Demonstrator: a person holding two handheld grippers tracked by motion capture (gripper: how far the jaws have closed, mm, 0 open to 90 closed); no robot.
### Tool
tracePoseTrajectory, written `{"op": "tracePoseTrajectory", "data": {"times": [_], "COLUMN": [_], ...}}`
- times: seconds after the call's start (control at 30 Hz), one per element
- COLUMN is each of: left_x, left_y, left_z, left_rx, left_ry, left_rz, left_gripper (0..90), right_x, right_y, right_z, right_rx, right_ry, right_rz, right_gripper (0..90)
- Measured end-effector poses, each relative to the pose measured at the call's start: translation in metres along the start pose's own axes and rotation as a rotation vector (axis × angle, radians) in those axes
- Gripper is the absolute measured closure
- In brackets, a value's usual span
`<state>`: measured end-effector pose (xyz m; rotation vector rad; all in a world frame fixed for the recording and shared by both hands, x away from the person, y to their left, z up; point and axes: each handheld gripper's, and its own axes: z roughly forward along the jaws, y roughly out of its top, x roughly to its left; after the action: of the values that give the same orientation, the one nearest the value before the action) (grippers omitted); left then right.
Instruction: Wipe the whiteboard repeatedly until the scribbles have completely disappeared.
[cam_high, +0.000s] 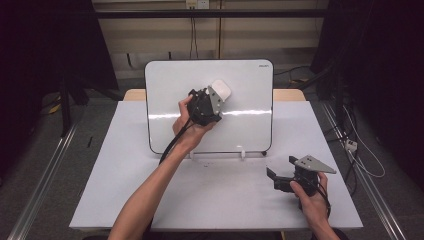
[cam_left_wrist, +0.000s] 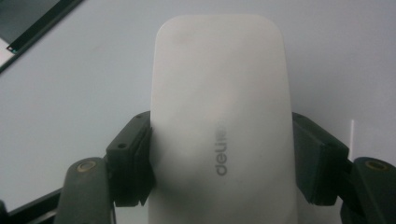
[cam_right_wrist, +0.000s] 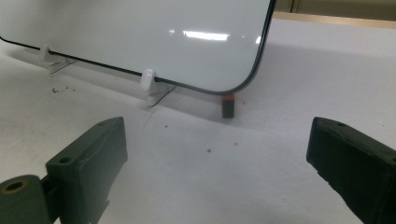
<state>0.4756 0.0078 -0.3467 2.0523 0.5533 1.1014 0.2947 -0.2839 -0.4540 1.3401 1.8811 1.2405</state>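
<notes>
- The eraser (cam_left_wrist: 219, 126), a white block, is gripped in the left claw (cam_high: 214, 98); its long sides are pinched by both pads, as is seen in the left gripper view.
- In the high view the eraser is held against the whiteboard (cam_high: 250, 90), a little toward 12 o'clock of the board's middle.
- The board is propped upright on two small white clips (cam_right_wrist: 147, 79) on the counter (cam_high: 210, 200); its face looks clean here, with no marks to be made out.
- The step in hand is judged to be wiping the board. The eraser's flat face should be kept flush to the surface, and light, even pressure is advised, since a hard push toward 12 o'clock could tip the board off its clips.
- The right claw (cam_high: 276, 178) is held wide open, with nothing between its pads, low over the counter at about 5 o'clock of the board.
- A small dark stub with a red tip (cam_right_wrist: 228, 106) is seen by the board's lower corner; the strokes should be kept clear of it.
</notes>
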Motion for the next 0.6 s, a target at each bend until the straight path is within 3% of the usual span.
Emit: {"op": "tracePoseTrajectory", "data": {"times": [0.27, 0.4, 0.43, 0.6], "left_x": [0.033, 0.048, 0.049, 0.046], "left_y": [0.007, 0.007, 0.006, 0.01], "left_z": [0.001, 0.0, 0.0, 0.005], "left_rx": [0.022, 0.02, 0.021, 0.032], "left_ry": [0.027, 0.062, 0.058, 0.069], "left_rz": [-0.044, -0.093, -0.106, -0.082], "left_gripper": [31.1, 31.1, 31.1, 31.3], "right_x": [-0.001, -0.002, -0.002, -0.003], "right_y": [0.0, 0.0, 0.0, 0.0], "right_z": [0.0, -0.001, -0.001, -0.001], "right_rx": [-0.002, -0.006, -0.005, -0.007], "right_ry": [-0.003, -0.004, -0.004, -0.004], "right_rz": [0.004, 0.008, 0.004, 0.005], "right_gripper": [5.2, 5.2, 5.2, 5.2]}}
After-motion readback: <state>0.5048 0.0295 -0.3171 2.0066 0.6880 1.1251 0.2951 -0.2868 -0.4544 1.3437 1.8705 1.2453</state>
